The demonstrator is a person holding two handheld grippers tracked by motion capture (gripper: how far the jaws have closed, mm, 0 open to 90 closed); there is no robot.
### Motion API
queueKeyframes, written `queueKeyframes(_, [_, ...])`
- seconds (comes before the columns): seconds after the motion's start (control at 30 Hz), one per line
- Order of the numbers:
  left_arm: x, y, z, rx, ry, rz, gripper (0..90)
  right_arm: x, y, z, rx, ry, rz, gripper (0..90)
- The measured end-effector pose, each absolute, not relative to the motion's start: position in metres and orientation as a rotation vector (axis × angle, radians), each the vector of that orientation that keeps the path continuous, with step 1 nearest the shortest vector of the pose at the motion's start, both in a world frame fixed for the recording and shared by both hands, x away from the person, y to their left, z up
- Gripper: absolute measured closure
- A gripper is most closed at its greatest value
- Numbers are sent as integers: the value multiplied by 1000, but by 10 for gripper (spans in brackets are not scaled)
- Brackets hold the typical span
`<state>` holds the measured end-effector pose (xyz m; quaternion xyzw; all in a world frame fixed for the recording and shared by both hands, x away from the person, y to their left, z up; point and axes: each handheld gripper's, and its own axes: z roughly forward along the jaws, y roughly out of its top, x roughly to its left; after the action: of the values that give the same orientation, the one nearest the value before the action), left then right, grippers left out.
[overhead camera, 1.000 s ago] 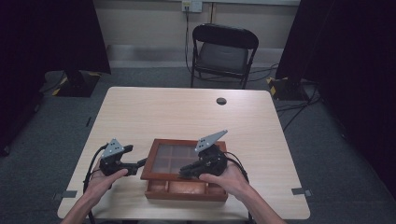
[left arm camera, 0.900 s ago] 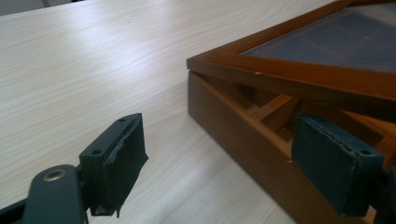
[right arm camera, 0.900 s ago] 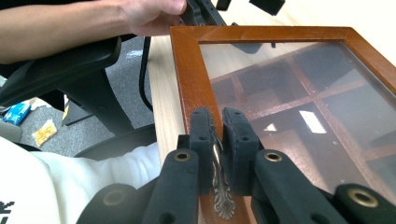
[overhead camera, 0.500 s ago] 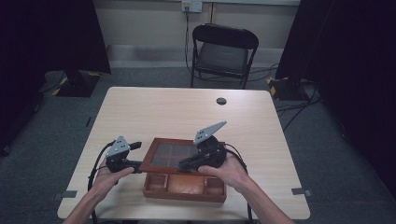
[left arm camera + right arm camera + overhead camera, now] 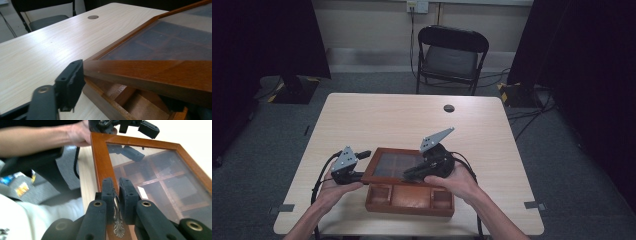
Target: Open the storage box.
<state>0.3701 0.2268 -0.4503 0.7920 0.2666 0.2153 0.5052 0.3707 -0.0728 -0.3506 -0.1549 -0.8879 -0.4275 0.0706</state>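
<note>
A brown wooden box with several compartments sits near the table's front edge. Its glass-paned lid is tilted up at the front, exposing the front compartments. My right gripper is shut on the small metal latch at the middle of the lid's front rail. My left gripper is open at the lid's left front corner. One of its fingers lies beside the lid's wooden frame, which passes between the jaws.
The light wood table has a dark round grommet near its far edge. A black folding chair stands behind the table. Cables trail from both grippers toward the front edge.
The lid's front has risen higher off the box under the right gripper. My left gripper has moved right, up to the lid's left corner.
</note>
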Motion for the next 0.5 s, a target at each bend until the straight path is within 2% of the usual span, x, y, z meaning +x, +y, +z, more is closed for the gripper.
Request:
queueKeyframes(0.07, [371, 226, -450, 1917, 634, 510, 371, 368, -72, -350, -450, -2700, -1290, 835])
queueKeyframes(0.17, [372, 225, -450, 1909, 630, 498, 373, 369, -74, -349, -464, -2690, -1298, 808])
queueKeyframes(0.23, [373, 224, -450, 1910, 634, 499, 380, 371, -76, -349, -484, -2676, -1328, 717])
queueKeyframes(0.27, [373, 225, -449, 1916, 636, 500, 382, 372, -80, -348, -507, -2674, -1348, 637])
queueKeyframes(0.3, [373, 225, -449, 1916, 637, 497, 382, 372, -80, -348, -507, -2674, -1348, 637])
queueKeyframes(0.33, [373, 225, -449, 1912, 640, 496, 385, 372, -85, -346, -508, -2663, -1392, 571])
queueKeyframes(0.37, [373, 224, -448, 1904, 642, 496, 385, 372, -85, -346, -508, -2663, -1392, 571])
queueKeyframes(0.5, [374, 226, -445, 1898, 639, 495, 400, 368, -101, -337, -553, -2627, -1530, 463])
